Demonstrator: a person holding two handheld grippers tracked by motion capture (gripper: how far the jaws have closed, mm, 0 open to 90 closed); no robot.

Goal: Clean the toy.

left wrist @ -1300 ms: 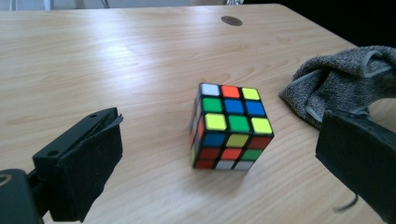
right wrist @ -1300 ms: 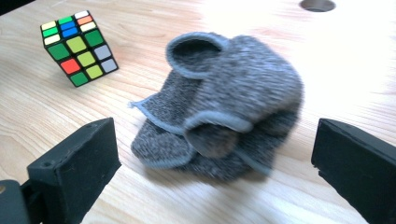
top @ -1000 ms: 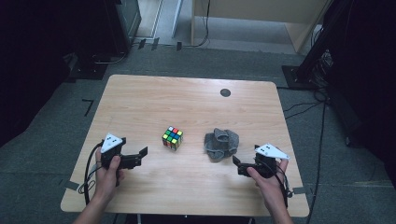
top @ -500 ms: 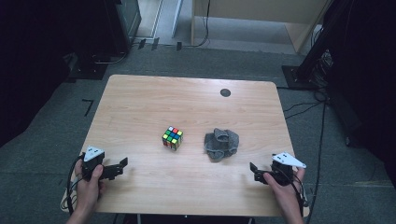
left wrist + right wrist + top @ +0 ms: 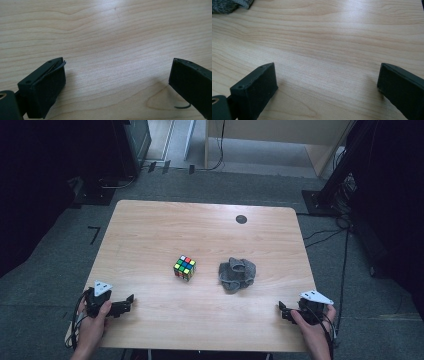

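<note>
A colourful puzzle cube (image 5: 184, 267) sits near the middle of the wooden table (image 5: 200, 235). To its right lies a crumpled grey cloth (image 5: 237, 274), whose edge also shows as grey cloth (image 5: 229, 5) at the top left of the right gripper view. My left gripper (image 5: 129, 301) rests at the front left edge, open, with bare wood between its jaws (image 5: 117, 72). My right gripper (image 5: 283, 310) rests at the front right edge, open as well, nothing between its jaws (image 5: 325, 75). Both grippers are well apart from the cube and the cloth.
A dark round grommet (image 5: 241, 219) is set in the table near its far right. Grey carpet, black cables (image 5: 320, 235) and dark equipment stands surround the table. A wooden cabinet (image 5: 270, 140) stands beyond the far edge.
Both grippers have drawn back toward the front edge and outward to the corners, away from the cube and the cloth. Cube and cloth stay where they were.
</note>
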